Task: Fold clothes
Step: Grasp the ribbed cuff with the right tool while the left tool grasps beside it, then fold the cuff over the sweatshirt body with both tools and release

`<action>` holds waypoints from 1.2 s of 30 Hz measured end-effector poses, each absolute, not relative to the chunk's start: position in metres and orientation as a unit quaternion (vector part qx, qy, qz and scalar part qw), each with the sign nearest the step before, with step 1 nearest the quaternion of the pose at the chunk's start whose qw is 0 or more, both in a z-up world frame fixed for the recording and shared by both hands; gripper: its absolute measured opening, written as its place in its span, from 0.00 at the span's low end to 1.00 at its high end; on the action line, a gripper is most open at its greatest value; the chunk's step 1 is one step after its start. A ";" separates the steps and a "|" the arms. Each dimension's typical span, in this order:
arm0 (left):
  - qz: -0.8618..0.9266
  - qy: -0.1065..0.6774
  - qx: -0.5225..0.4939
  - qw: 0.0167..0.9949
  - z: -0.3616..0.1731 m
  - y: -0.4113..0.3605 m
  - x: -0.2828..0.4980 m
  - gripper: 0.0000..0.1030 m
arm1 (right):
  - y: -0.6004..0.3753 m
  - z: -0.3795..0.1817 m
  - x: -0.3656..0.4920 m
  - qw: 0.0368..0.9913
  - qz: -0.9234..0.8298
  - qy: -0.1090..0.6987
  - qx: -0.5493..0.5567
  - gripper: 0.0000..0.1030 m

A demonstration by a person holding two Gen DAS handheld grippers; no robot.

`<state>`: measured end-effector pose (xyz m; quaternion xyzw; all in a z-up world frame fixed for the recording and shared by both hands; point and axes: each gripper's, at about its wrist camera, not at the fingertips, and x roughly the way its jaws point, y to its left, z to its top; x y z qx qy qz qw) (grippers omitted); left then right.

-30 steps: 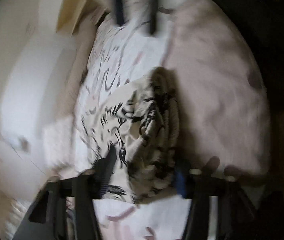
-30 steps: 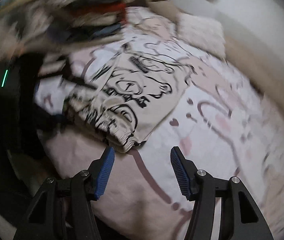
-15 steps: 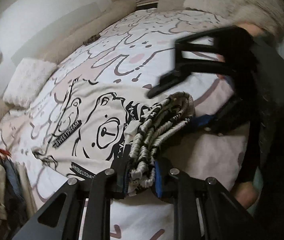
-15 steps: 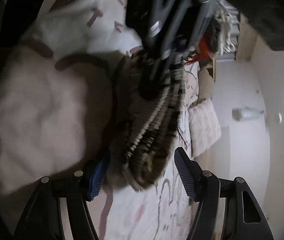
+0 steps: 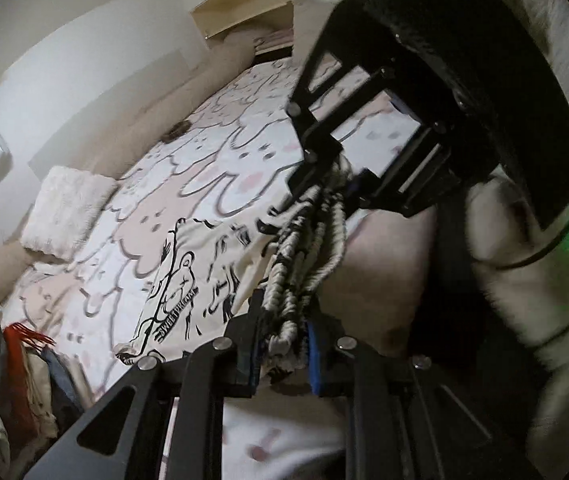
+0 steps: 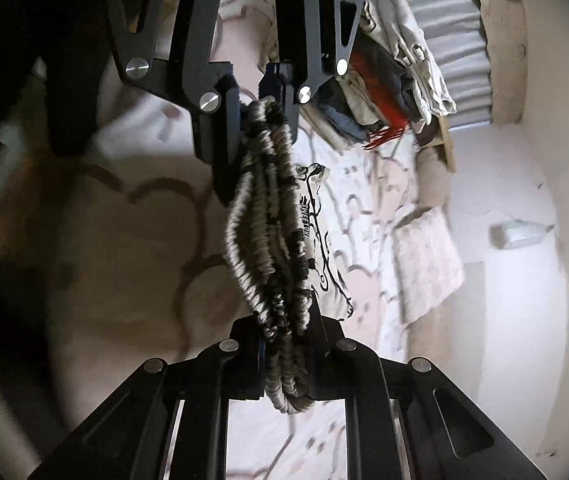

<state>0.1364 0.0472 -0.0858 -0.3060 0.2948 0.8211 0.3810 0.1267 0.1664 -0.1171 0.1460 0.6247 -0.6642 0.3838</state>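
Observation:
A cream garment with black cartoon bear print [image 5: 188, 280] lies on the bed. Its ribbed black-and-cream waistband [image 5: 304, 248] is bunched and stretched between both grippers. My left gripper [image 5: 284, 354] is shut on one end of the waistband. My right gripper [image 6: 286, 354] is shut on the other end [image 6: 268, 240]. Each gripper faces the other: the right one shows in the left wrist view [image 5: 324, 184], the left one in the right wrist view [image 6: 260, 120]. The rest of the garment [image 6: 320, 240] hangs down to the bed.
The bed has a white and pink patterned cover [image 5: 224, 152]. A fluffy white pillow [image 5: 68, 208] lies by the wall. A pile of mixed clothes [image 5: 8, 368] sits at the bed's edge, also in the right wrist view [image 6: 388, 80]. A beige bolster [image 5: 172, 104] lines the wall.
My right gripper, open around the waistband half a second ago, has shut on it. The waistband is now lifted and stretched between both grippers.

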 end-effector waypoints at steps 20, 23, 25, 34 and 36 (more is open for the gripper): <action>0.737 0.085 -0.561 0.368 -0.115 0.005 -0.056 0.18 | 0.101 -0.115 -0.038 0.487 -0.593 0.477 0.430 0.15; 0.727 0.076 -0.575 0.367 -0.131 -0.005 -0.082 0.18 | 0.087 -0.129 -0.070 0.490 -0.578 0.474 0.449 0.15; 0.719 0.069 -0.586 0.366 -0.144 -0.011 -0.100 0.18 | 0.079 -0.141 -0.086 0.490 -0.572 0.469 0.462 0.15; 0.699 -0.016 -0.623 0.349 -0.199 -0.040 -0.139 0.21 | 0.068 -0.187 -0.150 0.442 -0.605 0.415 0.516 0.60; 0.696 -0.042 -0.627 0.346 -0.207 -0.047 -0.141 0.24 | 0.089 -0.175 -0.155 0.427 -0.644 0.367 0.518 0.63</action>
